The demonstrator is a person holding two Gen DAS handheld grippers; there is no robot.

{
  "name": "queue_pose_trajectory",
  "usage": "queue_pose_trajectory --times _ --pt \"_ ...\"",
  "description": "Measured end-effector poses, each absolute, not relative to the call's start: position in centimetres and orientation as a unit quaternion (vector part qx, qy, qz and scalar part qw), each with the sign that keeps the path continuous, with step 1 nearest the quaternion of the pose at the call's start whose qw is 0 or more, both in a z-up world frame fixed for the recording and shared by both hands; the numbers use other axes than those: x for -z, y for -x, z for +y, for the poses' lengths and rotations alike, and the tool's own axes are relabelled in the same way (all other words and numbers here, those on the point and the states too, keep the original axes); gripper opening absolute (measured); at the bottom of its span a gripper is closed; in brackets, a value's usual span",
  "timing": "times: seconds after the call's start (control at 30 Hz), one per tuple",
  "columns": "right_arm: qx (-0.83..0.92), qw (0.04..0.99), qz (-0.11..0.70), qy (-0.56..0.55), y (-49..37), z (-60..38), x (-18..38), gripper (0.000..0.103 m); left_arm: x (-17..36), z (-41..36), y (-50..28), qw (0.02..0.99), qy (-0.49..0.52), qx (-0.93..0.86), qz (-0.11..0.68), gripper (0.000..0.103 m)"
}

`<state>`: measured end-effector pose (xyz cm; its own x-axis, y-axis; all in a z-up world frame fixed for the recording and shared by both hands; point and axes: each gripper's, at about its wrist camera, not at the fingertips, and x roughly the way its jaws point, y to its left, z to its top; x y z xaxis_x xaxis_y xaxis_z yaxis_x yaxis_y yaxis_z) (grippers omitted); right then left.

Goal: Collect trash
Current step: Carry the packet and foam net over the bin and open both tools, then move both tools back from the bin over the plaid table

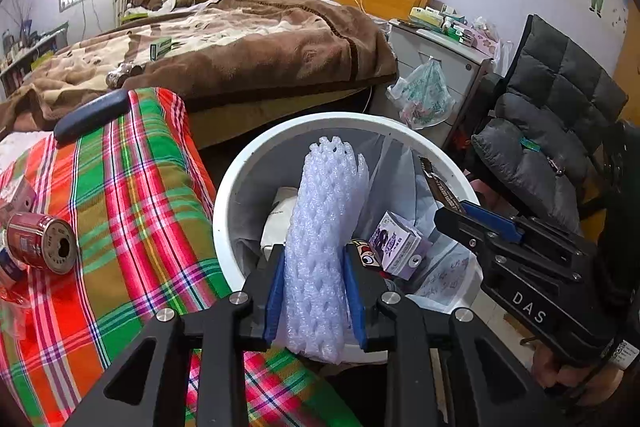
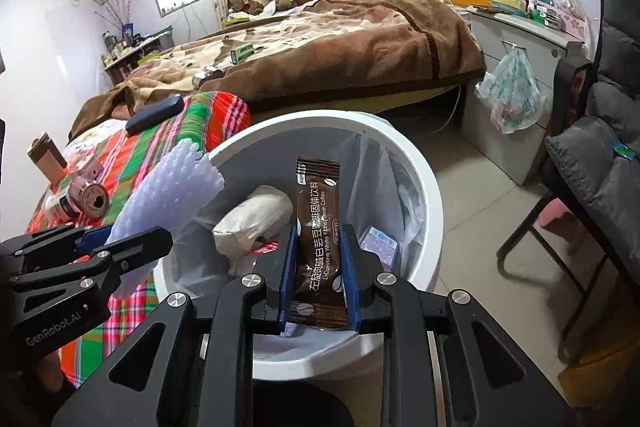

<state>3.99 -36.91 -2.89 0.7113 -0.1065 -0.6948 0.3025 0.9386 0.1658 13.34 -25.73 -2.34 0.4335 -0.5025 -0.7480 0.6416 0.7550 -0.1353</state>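
A white round trash bin (image 1: 230,195) (image 2: 430,187) lined with a clear bag stands beside the plaid-covered table. My left gripper (image 1: 315,301) is shut on a white foam fruit net (image 1: 320,227) and holds it upright over the bin's near rim; the net also shows in the right wrist view (image 2: 168,187). My right gripper (image 2: 318,281) is shut on a brown coffee sachet (image 2: 320,227) held upright over the bin. Inside the bin lie a crumpled white bag (image 2: 252,215) and a small purple carton (image 1: 394,243).
On the plaid cloth (image 1: 132,187) lie a red drink can (image 1: 42,241) (image 2: 88,197), a black remote-like object (image 1: 92,115) and small boxes. A bed with a brown blanket (image 1: 240,39), a grey cabinet (image 2: 516,67) and a dark padded chair (image 1: 552,131) surround the bin.
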Motion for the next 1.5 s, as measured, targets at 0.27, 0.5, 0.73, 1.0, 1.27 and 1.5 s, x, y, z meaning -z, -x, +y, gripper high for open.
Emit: queue_pose_trajectory --times 0.27,0.5,0.73,1.0,1.27,1.5 --pt "0.124 0.91 0.369 -0.143 -4.1 -37.3 3.2 0.036 2.2 -25.2 -13.4 0.846 -0.081 0.335 0.407 0.05" --pt "0.126 0.912 0.362 -0.145 -3.7 -37.2 2.9 0.051 1.8 -24.7 -13.3 0.85 -0.08 0.329 0.404 0.054" --pt "0.122 0.914 0.36 -0.141 -3.6 -36.9 2.6 0.051 1.1 -23.4 -12.7 0.859 -0.076 0.32 0.392 0.054" --pt "0.118 0.919 0.352 -0.132 -3.4 -36.0 2.2 0.051 0.6 -21.3 -12.4 0.87 -0.068 0.301 0.386 0.054" --pt "0.104 0.924 0.347 -0.123 -3.6 -34.4 1.9 0.051 0.1 -19.1 -11.9 0.878 -0.059 0.287 0.378 0.054" --pt "0.09 0.928 0.344 -0.113 -3.9 -32.8 1.6 0.051 -0.3 -16.7 -11.6 0.888 -0.05 0.269 0.371 0.054"
